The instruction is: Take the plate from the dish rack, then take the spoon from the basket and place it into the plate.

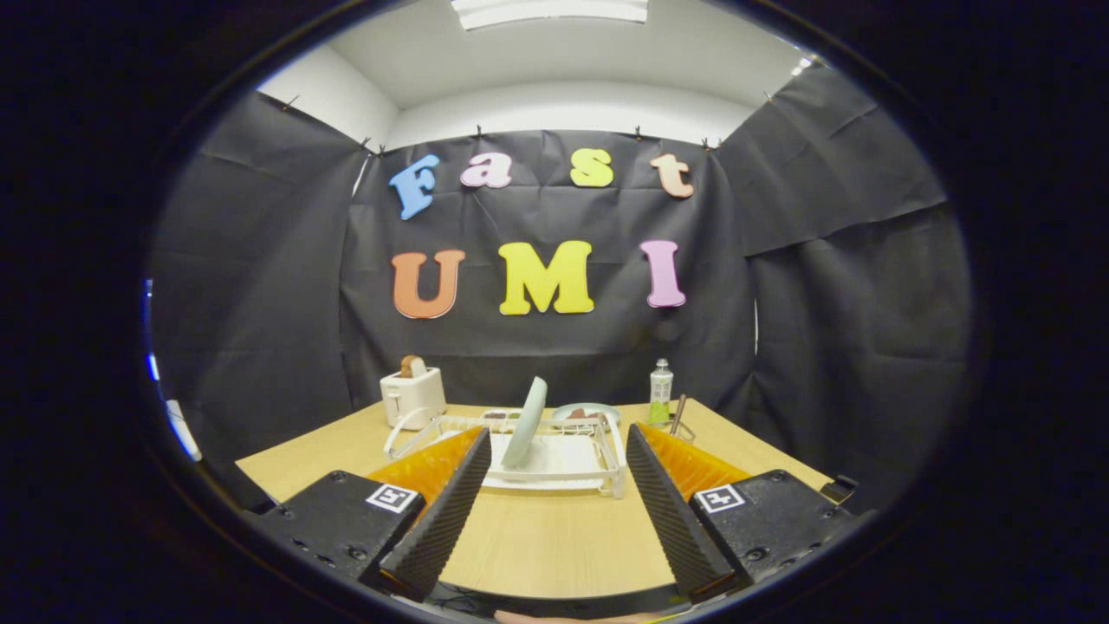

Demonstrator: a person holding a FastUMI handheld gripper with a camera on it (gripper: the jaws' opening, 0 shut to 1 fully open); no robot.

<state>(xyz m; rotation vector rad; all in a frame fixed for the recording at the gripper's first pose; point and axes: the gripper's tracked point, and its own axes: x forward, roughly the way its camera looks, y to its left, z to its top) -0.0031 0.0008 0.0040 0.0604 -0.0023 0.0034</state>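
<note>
Fingers (554,451) spread apart over wooden table (537,537), dish rack (554,459) ahead, black cloth walls (260,286) around.

Hand-held gripper (559,507): two long wedge-shaped fingers (442,511), inner faces finely ribbed, ridges running crosswise. Fingers set wide apart, nothing between them. Each finger backed by translucent ribbed plastic panel on outer side. Behind each, blocky matte black housing (333,520) with rounded corners. Square black-and-white fiducial marker (392,497) on top of each housing. Small recessed screws along housing lower edges. Small black clip-like part beside right housing.
</note>
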